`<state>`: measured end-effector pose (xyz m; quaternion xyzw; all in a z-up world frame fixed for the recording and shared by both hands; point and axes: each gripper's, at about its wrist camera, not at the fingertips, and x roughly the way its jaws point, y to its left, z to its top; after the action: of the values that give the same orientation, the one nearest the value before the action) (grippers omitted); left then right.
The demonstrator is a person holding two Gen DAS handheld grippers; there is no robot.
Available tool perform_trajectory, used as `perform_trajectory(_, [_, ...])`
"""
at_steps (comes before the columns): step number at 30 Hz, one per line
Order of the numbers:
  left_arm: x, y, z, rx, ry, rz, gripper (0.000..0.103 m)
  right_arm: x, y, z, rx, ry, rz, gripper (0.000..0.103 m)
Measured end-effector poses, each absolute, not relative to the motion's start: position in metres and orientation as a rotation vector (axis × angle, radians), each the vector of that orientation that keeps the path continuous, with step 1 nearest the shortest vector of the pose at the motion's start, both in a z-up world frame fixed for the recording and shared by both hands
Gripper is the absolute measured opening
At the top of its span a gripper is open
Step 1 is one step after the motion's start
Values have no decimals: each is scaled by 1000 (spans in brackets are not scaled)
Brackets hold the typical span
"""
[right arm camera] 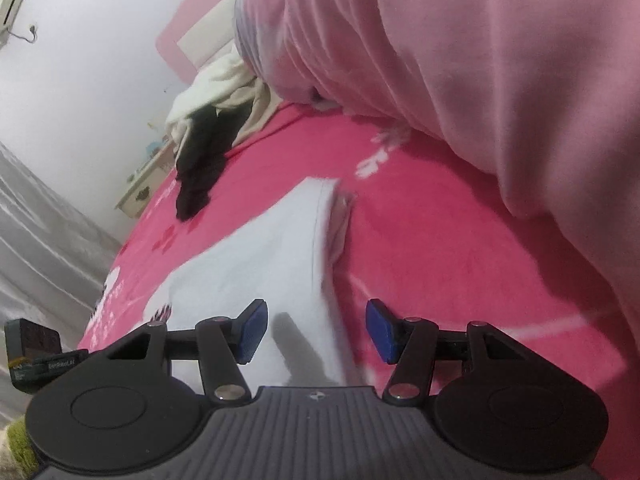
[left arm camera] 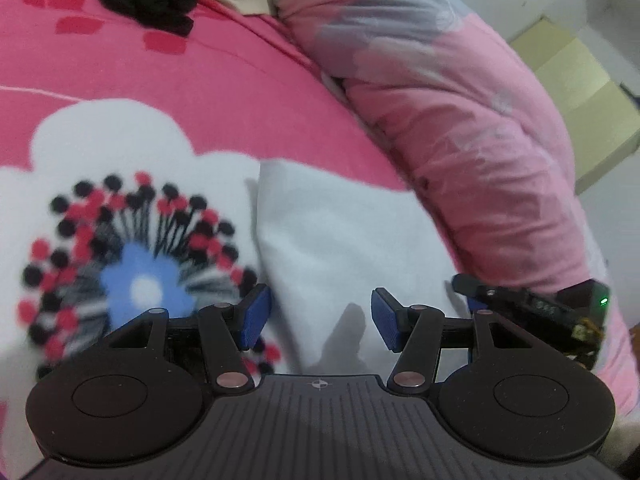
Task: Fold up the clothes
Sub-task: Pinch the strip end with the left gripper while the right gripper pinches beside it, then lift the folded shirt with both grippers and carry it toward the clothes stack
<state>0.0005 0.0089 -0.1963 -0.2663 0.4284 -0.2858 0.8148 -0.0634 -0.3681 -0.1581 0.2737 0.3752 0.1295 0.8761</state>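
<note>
My left gripper (left arm camera: 320,320) hangs over the white garment (left arm camera: 340,232) with its 2 blue pads apart and nothing pinched between them; the cloth lies flat on the sheet below the gap. My right gripper (right arm camera: 316,330) is spread the same way, its jaws clear of the fabric, with the white garment's folded edge running under the space between the pads.

The garment sits on the pink bed sheet (left arm camera: 200,80), partly over a big white flower print (left arm camera: 132,276) with a blue centre and red and black dots. In the right view the garment (right arm camera: 280,248) stretches away from me, its far end squared off, with a small tab or label at the far right corner.

A rolled pink quilt (left arm camera: 460,128) lies just beside the garment on its right side. Farther up the bed, a black piece of clothing (right arm camera: 204,160) rests against a cream one (right arm camera: 216,84), well apart from the white garment.

In the left view I see my other gripper's body at the right edge.
</note>
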Motion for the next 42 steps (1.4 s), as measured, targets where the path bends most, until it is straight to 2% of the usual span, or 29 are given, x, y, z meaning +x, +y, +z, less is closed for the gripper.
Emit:
perform_trajectory(13, [51,7,-211,-698,901,-711,50,17,-344,-174,574,737,339,59])
perform_trajectory(21, [35,10,-213,-704,905,-768,50,6,-348,-175,627,785,379,59])
perform_trajectory(24, [39,2,-212,-692,911,-737,45,6,-347,-177,654,787,370,56])
perform_trajectory(25, [40,-1,-210,-681,906,-726,45,9,-347,-177,669,787,360,53])
perform_trajectory(29, [34,-8,-205,-623,878,-696,33,16,-341,-179,670,793,338,20])
perform_trajectory(31, [32,-6,-204,-627,875,-682,23,15,-337,-178,655,785,341,12])
perform_trajectory(33, [30,-3,-201,-641,871,-671,12,11,-333,-172,631,757,358,10])
perform_trajectory(34, [28,-2,-197,-642,860,-671,10,9,-332,-168,619,737,371,9])
perform_trajectory(42, [-24,5,-136,-503,685,-687,7,-28,-328,-121,548,598,485,8])
